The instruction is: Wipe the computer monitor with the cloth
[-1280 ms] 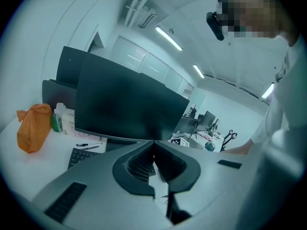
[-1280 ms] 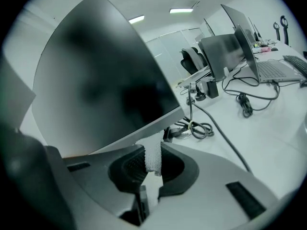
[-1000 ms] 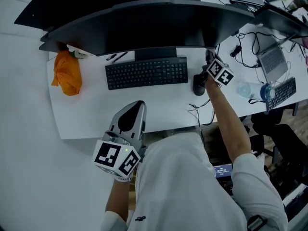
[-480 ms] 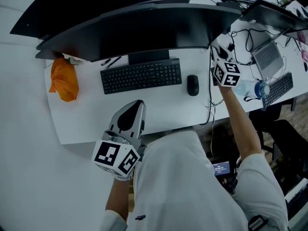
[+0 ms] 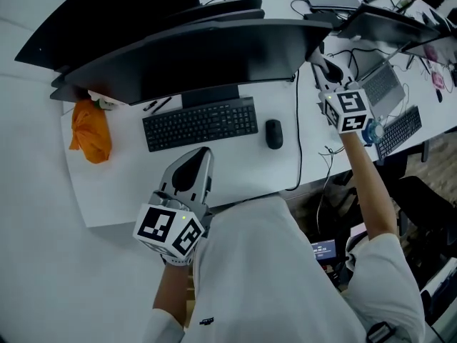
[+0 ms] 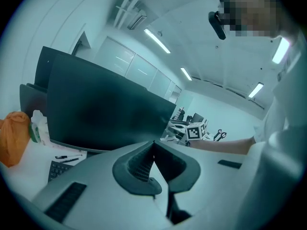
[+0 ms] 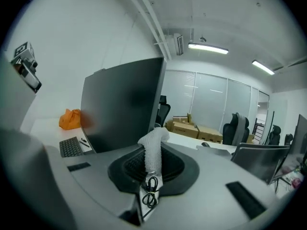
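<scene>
- Monitor [image 5: 186, 56]: wide, dark and curved, standing at the back of the desk [image 5: 235, 166]. Its long axis runs left to right across the desk. The screen is unlit.
- Right gripper [image 5: 323, 66]: raised at the monitor's right end, just beside the edge. The right gripper view shows the jaws pinched on the cloth [image 7: 152, 150], with the screen face spreading away to the gripper's left.
- Cloth: white and knobbly, a folded tuft standing up from between the right jaws. It looks apart from the screen, though the head view is too small to rule out contact at the edge.
- Left gripper [image 5: 196, 164]: held low by the person's body, at the near edge of the desk and well apart from the monitor. The jaws are pressed together with nothing between them.
- Governing relation: the cloth sits at the screen's right edge, so the wipe would likely run leftward along the long axis. The right hand is much the nearer of the two and already carries the cloth. Wiping looks about to begin rather than under way.
- Keyboard [image 5: 200, 123]: black, lying in front of the monitor's stand.
- Mouse [image 5: 273, 133]: black, just right of the keyboard.
- Orange bundle [image 5: 91, 131]: crumpled, at the desk's left end under the monitor's left tip. It may be a bag, but any contents cannot be made out.
- Cardboard boxes [image 7: 189, 127]: on the far side of the room in the right gripper view, contents not visible.
</scene>
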A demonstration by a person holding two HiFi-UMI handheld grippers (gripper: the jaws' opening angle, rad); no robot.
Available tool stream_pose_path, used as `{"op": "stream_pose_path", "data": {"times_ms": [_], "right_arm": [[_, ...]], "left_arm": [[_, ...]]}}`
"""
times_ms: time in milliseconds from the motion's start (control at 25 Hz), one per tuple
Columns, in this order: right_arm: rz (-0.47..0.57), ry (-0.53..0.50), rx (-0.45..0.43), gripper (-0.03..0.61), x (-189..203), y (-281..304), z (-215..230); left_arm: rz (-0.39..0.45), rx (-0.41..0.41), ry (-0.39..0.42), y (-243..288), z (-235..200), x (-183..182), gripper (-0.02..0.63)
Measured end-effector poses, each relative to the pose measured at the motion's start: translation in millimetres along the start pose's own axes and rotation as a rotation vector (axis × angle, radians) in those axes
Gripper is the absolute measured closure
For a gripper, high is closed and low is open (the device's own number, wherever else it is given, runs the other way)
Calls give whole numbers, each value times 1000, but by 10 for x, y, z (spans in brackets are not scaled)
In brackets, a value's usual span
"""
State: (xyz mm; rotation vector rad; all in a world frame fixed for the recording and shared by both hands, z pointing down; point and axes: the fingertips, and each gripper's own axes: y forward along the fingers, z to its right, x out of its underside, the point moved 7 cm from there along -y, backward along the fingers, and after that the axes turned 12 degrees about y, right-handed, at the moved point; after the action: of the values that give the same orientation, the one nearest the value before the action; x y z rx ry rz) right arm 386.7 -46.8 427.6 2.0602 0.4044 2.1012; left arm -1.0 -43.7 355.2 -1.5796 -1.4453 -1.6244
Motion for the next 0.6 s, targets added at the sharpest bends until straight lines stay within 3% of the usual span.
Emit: {"op": "stream_pose_path", "data": {"times_ms": [320, 600], "right_arm": [[34, -69, 3, 552, -659, -204, 12], [26, -231, 14, 552, -1206, -359, 19]], "left_arm": [[35, 22, 15, 31, 52, -120, 594], [74, 30, 19, 27, 79, -177, 594]]}}
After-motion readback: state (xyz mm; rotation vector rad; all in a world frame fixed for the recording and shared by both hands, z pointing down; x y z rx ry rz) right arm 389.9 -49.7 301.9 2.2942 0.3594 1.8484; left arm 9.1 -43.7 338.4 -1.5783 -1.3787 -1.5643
